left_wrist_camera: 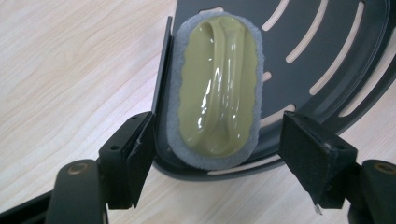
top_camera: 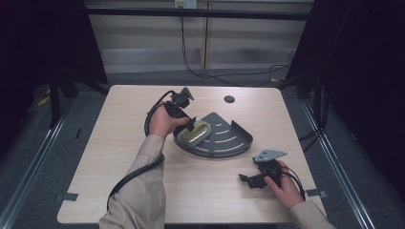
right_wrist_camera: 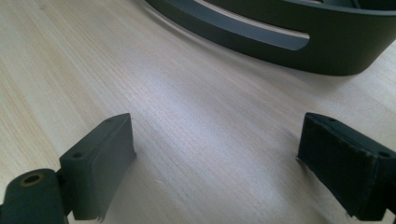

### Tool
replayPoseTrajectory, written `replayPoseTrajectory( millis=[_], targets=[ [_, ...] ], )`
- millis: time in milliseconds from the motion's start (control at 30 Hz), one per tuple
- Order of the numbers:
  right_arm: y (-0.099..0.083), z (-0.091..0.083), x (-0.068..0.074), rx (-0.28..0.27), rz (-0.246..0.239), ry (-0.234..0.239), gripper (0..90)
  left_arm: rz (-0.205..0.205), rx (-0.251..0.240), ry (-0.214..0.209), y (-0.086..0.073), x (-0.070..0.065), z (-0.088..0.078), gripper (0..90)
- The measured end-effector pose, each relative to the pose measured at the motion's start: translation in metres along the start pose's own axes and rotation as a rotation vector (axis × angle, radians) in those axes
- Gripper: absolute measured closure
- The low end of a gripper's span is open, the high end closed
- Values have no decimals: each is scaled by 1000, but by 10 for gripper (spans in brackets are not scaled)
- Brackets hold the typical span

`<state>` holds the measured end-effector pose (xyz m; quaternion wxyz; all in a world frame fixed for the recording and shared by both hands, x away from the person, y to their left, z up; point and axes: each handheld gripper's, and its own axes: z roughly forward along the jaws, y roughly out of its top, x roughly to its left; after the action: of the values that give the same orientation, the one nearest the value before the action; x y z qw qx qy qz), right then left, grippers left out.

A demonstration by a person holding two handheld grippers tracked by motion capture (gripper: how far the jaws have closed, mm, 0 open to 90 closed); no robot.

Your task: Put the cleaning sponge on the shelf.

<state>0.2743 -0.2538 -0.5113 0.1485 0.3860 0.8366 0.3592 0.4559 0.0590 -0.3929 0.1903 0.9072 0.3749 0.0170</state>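
high view: a pale wood worktop (top_camera: 143, 191) seen from above, with a dark grey, fan-shaped slotted tray (top_camera: 229, 138) near its middle. an olive-green scrubber with a grey sponge base (top_camera: 197, 131) lies in the tray's left corner. the person's left hand (top_camera: 164, 121) holds the left gripper (top_camera: 191, 125) just at the scrubber's near-left end, its cable looping back along the sleeve. the right hand (top_camera: 282, 183) holds the right gripper (top_camera: 246, 178) low over the worktop, in front of the tray and to its right, apart from it. a small dark round hole (top_camera: 229, 99) sits in the worktop beyond the tray.

left gripper view: the left gripper (left_wrist_camera: 219, 154) is spread wide, its jaws on either side of the scrubber's near end, holding nothing. the scrubber (left_wrist_camera: 218, 88) rests inside the tray (left_wrist_camera: 327, 46), against the tray's straight left wall. whether the jaws touch anything cannot be told.

right gripper view: the right gripper (right_wrist_camera: 217, 158) is wide open and empty over bare worktop (right_wrist_camera: 187, 102). the tray's curved outer wall (right_wrist_camera: 289, 42) runs across the top, well ahead of the jaws.
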Motion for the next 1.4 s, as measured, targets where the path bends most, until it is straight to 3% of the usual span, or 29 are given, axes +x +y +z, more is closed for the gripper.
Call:
replayPoseTrajectory(
  millis=[433,833,1400],
  targets=[
    [0,0,0,1,1,1,99,-14,-5,-9,-27,13,-13,257],
    [0,0,0,2,2,1,100,-32,-34,-24,-59,23,-15,242],
    [0,0,0,2,-3,2,100,-28,-48,-49,-99,30,-14,194]
  ],
)
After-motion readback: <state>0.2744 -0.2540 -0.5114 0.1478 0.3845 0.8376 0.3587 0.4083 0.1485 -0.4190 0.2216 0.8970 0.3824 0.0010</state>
